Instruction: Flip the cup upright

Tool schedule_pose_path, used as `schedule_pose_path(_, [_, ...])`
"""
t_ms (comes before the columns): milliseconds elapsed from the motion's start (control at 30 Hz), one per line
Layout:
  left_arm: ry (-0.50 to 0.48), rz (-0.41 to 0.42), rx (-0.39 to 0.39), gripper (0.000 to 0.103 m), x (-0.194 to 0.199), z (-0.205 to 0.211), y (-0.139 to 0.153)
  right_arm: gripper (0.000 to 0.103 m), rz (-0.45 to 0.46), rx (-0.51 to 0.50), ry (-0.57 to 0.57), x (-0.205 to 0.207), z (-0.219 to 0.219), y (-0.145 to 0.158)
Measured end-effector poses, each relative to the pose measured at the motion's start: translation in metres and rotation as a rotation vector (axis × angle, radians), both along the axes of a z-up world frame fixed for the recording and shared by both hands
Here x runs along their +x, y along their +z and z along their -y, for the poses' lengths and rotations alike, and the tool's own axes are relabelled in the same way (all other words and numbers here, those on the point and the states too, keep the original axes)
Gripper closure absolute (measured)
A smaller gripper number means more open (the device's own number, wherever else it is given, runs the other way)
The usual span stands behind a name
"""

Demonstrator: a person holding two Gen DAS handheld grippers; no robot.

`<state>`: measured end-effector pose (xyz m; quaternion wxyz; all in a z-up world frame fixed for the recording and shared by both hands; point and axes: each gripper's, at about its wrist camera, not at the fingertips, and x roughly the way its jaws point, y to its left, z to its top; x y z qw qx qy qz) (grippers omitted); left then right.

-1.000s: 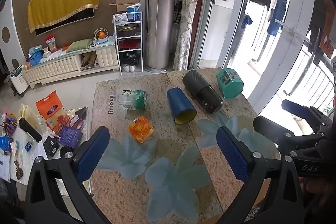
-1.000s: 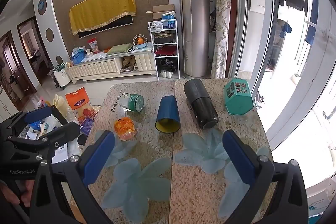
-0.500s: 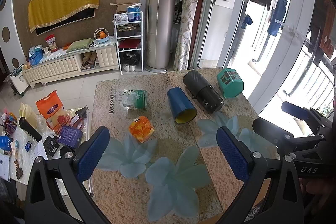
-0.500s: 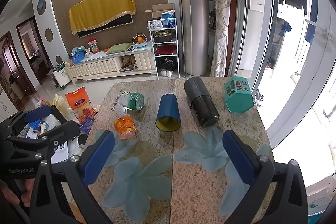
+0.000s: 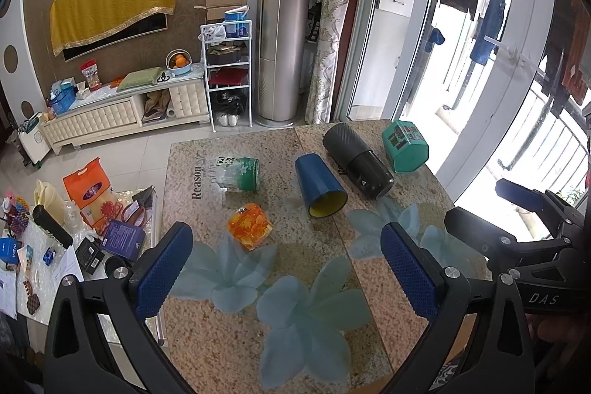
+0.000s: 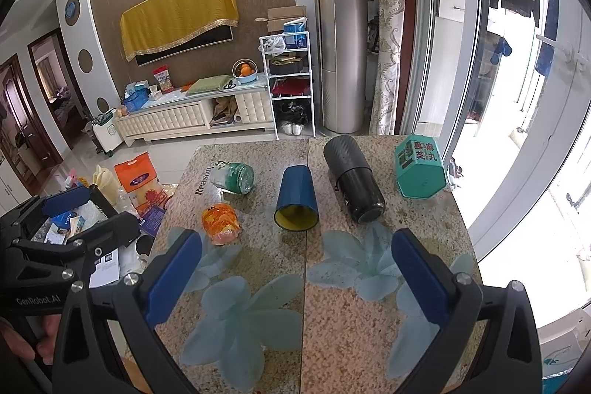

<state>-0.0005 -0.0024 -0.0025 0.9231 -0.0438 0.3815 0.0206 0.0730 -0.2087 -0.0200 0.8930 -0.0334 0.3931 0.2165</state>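
Right now the blue cup (image 6: 296, 197) lies on its side near the middle of the stone table (image 6: 343, 320), its yellow-lined mouth turned toward the cameras and its closed base pointing away toward the far edge. Nothing grips it or touches it.

Just to its right lies a black cylinder flask (image 6: 354, 180), also on its side and roughly parallel to the cup, with a narrow strip of tabletop between them. Further right, near the table's window-side edge, a teal box (image 6: 419, 170) sits tilted. To the cup's left a green-and-clear jar (image 6: 233, 177) lies on its side, and nearer the cameras than the jar sits a small orange packet (image 6: 221, 223); both are apart from the cup.

The right gripper (image 6: 295, 268) hovers above the near part of the table, over the pale blue flower pattern. Its jaws are spread wide, well wider than the cup, and hold nothing. The cup lies ahead of them, roughly centred in the gap.

The left gripper (image 5: 284, 268) is likewise spread wide with nothing between its blue pads (image 5: 162, 272), and is short of all the objects. In its view the cup (image 5: 320, 186) lies ahead and slightly right of centre.

Each gripper shows at the edge of the other's view.
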Motion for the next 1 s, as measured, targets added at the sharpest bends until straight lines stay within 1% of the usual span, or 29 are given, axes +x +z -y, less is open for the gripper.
schedule_pose_path(500, [-0.003,0.006,0.0,0.001,-0.003,-0.004,0.002,0.0,0.001,0.001,-0.002,-0.004,0.003,0.002])
schedule_pose_path(700, [-0.004,0.0,-0.002,0.001,-0.002,-0.006,0.002,0.0,0.004,0.002,-0.005,0.0,-0.002,-0.003])
schedule_pose_path(800, [-0.009,-0.021,-0.008,0.001,0.005,-0.008,0.001,0.0,0.001,0.016,0.006,0.003,-0.003,-0.002])
schedule_pose_path(933, [0.01,-0.043,0.027,0.001,0.019,-0.014,0.003,0.0,-0.011,0.015,0.033,0.01,-0.006,-0.006])
schedule_pose_path(1000, [0.022,-0.066,0.021,0.001,0.029,-0.02,0.0,0.0,-0.025,0.025,0.045,0.014,-0.005,-0.009])
